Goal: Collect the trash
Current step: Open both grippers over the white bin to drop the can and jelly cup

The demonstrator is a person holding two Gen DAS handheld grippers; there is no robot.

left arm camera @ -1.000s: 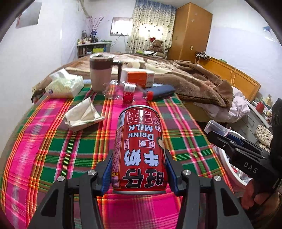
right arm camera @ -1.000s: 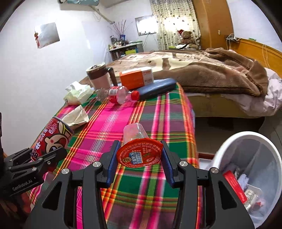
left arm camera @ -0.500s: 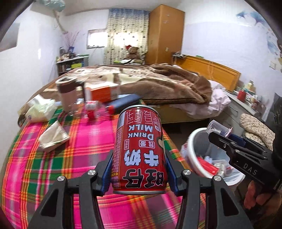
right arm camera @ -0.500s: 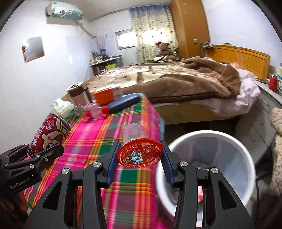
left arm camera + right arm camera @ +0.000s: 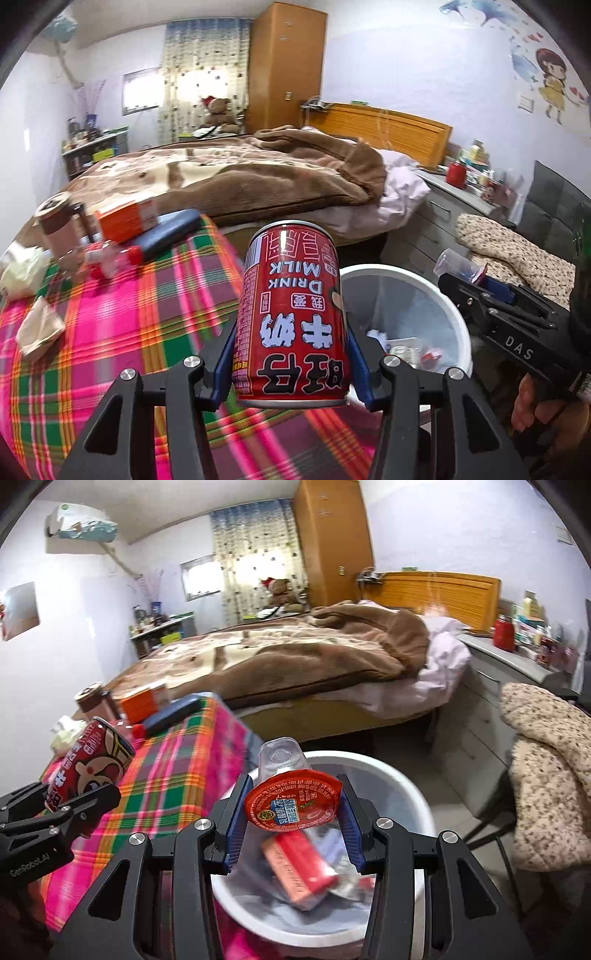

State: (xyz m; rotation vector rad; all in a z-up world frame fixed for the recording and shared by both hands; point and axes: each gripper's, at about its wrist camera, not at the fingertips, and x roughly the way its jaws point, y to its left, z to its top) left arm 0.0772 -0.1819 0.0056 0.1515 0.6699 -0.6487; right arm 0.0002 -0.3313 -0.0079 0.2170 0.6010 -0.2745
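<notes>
Held upright between the blue pads of the left gripper (image 5: 291,373), pinched at both sides near its base: a red cylindrical metal can of milk drink (image 5: 291,317), printed text upside down, probably because gripped from the bottom end. Carried this way to keep any remaining liquid inside, as a judgement. Just behind the can, toward 2 o'clock in the left wrist view: the round white plastic trash bin (image 5: 443,302) on the floor beside the table with the pink and green plaid cloth (image 5: 122,325), already with some wrappers inside. Pinched in the right gripper (image 5: 291,821): a small clear plastic jelly cup with a red foil lid (image 5: 291,801), lid facing the camera, hanging directly over the bin opening, so a simple release should drop it in. Left on the cloth, toward 9 and 10 o'clock: a crumpled beige paper napkin (image 5: 38,328) and a small clear plastic bottle with red cap (image 5: 110,260), somewhat blurred, possibly trash too. Next judged need: can brought further over the rim before letting go.
</notes>
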